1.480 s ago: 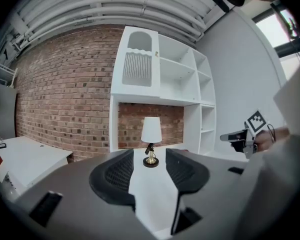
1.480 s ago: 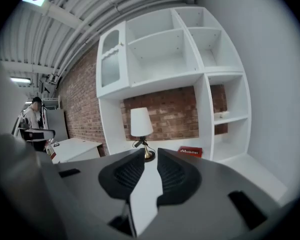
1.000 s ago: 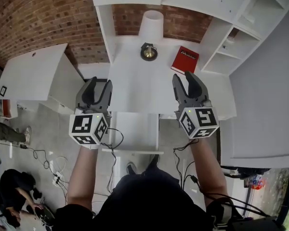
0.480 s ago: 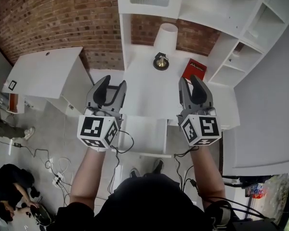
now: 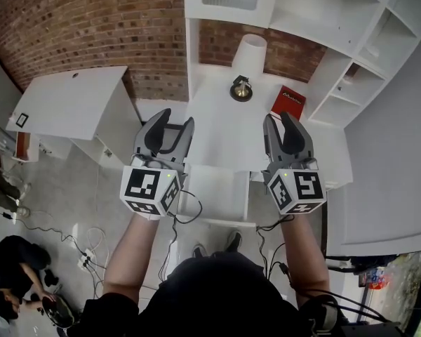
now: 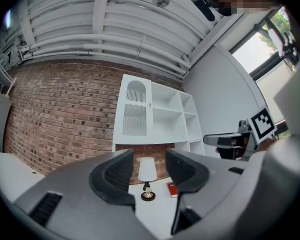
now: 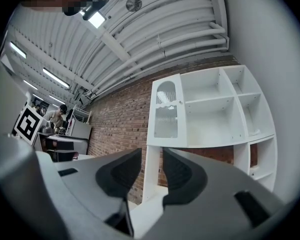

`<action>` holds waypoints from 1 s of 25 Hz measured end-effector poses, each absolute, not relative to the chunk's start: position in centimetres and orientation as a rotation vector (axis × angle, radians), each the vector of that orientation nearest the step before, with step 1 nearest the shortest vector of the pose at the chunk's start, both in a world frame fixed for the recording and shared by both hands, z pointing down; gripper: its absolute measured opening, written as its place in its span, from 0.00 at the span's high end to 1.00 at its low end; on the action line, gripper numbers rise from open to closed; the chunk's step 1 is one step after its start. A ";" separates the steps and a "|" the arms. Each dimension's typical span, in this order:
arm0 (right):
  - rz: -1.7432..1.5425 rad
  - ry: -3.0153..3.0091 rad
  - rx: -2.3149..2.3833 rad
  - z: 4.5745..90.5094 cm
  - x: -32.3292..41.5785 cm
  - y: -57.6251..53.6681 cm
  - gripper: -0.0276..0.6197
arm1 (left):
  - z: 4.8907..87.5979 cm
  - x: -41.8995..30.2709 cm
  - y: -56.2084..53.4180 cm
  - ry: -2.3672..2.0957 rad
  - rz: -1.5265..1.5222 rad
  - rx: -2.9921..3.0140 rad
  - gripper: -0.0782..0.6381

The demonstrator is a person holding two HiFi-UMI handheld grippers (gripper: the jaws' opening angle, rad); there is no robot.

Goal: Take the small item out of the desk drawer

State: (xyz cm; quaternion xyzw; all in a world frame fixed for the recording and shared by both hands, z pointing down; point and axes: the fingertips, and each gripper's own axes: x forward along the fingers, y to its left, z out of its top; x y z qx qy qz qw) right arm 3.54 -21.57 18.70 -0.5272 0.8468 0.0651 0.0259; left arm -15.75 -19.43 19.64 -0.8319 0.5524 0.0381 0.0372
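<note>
Both grippers hover side by side over the front of the white desk (image 5: 221, 135). My left gripper (image 5: 176, 121) is open with nothing between its fingers; in the left gripper view (image 6: 148, 166) it points at the lamp. My right gripper (image 5: 280, 118) holds nothing, and its jaws stand apart and are opening; the right gripper view (image 7: 151, 171) shows only the shelf unit through the gap. A white drawer (image 5: 217, 192) projects from the desk's front edge between my forearms. No small item shows in it.
At the back of the desk are a lamp with a white shade (image 5: 248, 55) and brass base (image 5: 241, 90), and a red book (image 5: 288, 102). White shelving (image 5: 351, 55) rises behind and to the right. A second white table (image 5: 70, 104) stands left. Cables lie on the floor (image 5: 63, 230).
The head view has swung, so the desk, lamp and book now sit further right and lower. Both grippers keep their places side by side over the desk front.
</note>
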 end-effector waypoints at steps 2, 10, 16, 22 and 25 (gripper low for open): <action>0.194 2.623 -1.641 19.0 3.4 -21.4 0.77 | 19.7 -16.2 -19.2 1.699 0.124 -2.559 0.61; 0.187 2.646 -1.667 19.6 2.4 -21.1 0.77 | 20.2 -18.1 -19.2 1.725 0.136 -2.557 0.61; 0.187 2.658 -1.663 19.8 1.8 -21.4 0.77 | 20.4 -19.1 -19.5 1.744 0.147 -2.556 0.61; 0.157 2.648 -1.671 20.2 2.3 -21.9 0.77 | 20.7 -19.0 -20.1 1.744 0.132 -2.563 0.61; 0.147 2.649 -1.665 20.5 2.6 -22.0 0.78 | 20.9 -18.8 -20.3 1.744 0.131 -2.566 0.61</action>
